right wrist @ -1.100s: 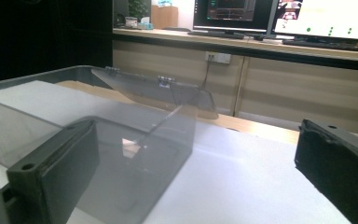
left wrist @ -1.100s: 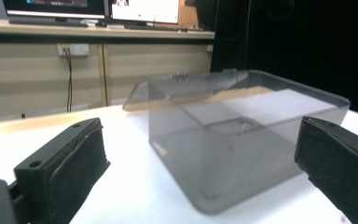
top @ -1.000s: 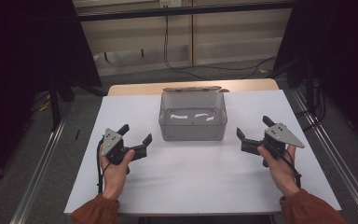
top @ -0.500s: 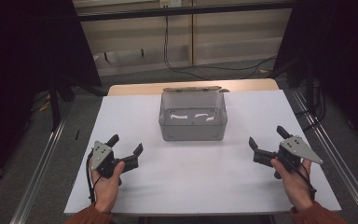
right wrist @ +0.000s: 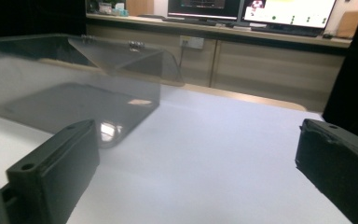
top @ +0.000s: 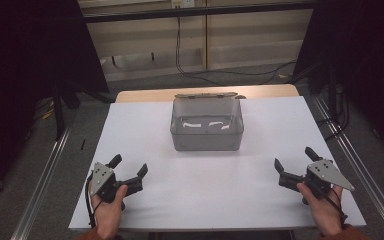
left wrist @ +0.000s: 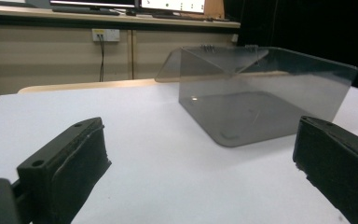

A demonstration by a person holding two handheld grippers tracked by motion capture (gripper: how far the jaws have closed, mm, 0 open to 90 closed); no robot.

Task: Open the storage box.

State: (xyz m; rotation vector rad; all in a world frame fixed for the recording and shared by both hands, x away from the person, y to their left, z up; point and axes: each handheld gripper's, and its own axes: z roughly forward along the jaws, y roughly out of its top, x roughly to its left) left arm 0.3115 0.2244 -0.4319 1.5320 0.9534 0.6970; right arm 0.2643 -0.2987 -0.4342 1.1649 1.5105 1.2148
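A clear grey plastic box (top: pixel 207 125) with its hinged lid swung back stands at the far middle of the white table (top: pixel 215 200); it looks empty. My left gripper (top: pixel 128 165) rests open near the table's front left corner, held by a hand. Open as well, my right gripper (top: pixel 295 157) sits near the front right edge. In the left gripper view the box (left wrist: pixel 261 93) lies ahead to the right between wide-spread jaws of the left gripper (left wrist: pixel 200 158). From the right gripper (right wrist: pixel 196 158) the box (right wrist: pixel 70 88) is ahead to the left.
Beyond the table runs a beige wall unit (top: pixel 190 45) with hanging cables. Metal rails (top: pixel 45 170) flank the table on both sides. Monitors (right wrist: pixel 284 11) stand on a far counter.
Both hands have drawn back toward the front edge of the table and apart, away from the box. Both grippers stayed open.
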